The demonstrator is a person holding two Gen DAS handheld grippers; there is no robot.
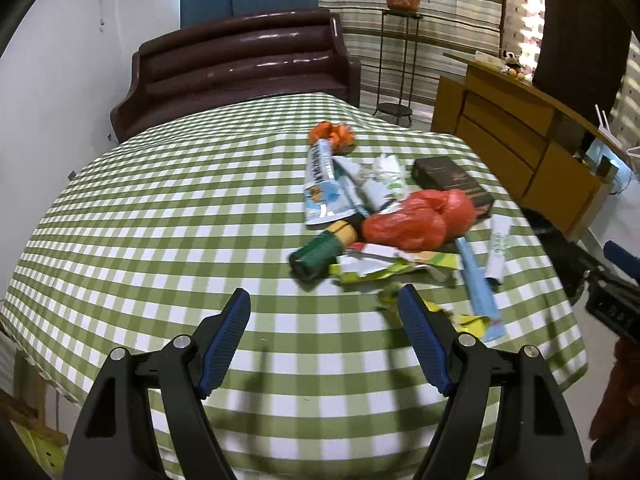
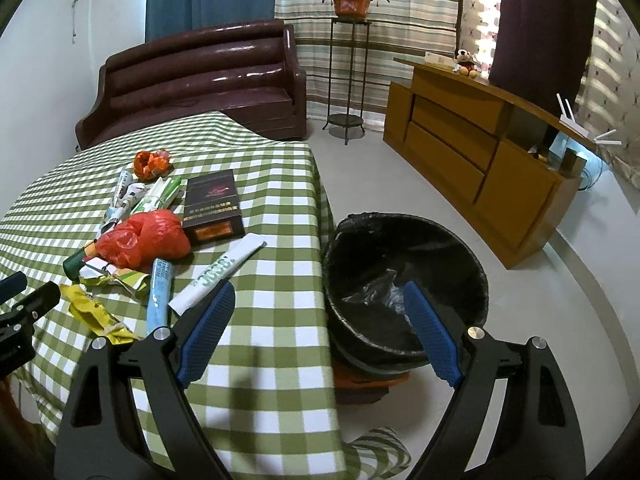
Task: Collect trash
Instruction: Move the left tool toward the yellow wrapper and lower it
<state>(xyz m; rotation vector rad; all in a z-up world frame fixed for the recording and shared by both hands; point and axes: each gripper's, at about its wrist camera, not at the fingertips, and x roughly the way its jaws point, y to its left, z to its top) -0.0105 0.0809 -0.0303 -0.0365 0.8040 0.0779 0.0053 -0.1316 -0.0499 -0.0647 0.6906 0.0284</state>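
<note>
A table (image 1: 160, 208) under a green-and-white checked cloth fills most of both views. Beside its edge, on the floor, stands a bin (image 2: 404, 280) lined with a black bag; something clear and crumpled seems to lie at the bottom, though the dark liner makes it hard to tell.

The trash lies in a loose heap on the cloth, on the side nearer the bin. A dark box (image 2: 214, 208) lies flat at the heap's far side. A red bag (image 2: 140, 238) is bunched up just beside it, touching the box's near corner. A white sleeve (image 2: 216, 276) with green lettering lies near the table edge, with a blue tube (image 2: 158, 296) alongside it. A green bottle (image 1: 320, 250) lies on its side, partly under the red bag. A yellow wrapper (image 2: 96, 314) lies crumpled at the near end, and an orange wad (image 1: 332, 134) sits at the far end.

The left gripper (image 1: 324, 308) hovers over bare cloth just short of the heap, fingers spread and holding nothing. The right gripper (image 2: 318, 300) hangs over the table edge and the bin, fingers also spread wide and empty.
</note>
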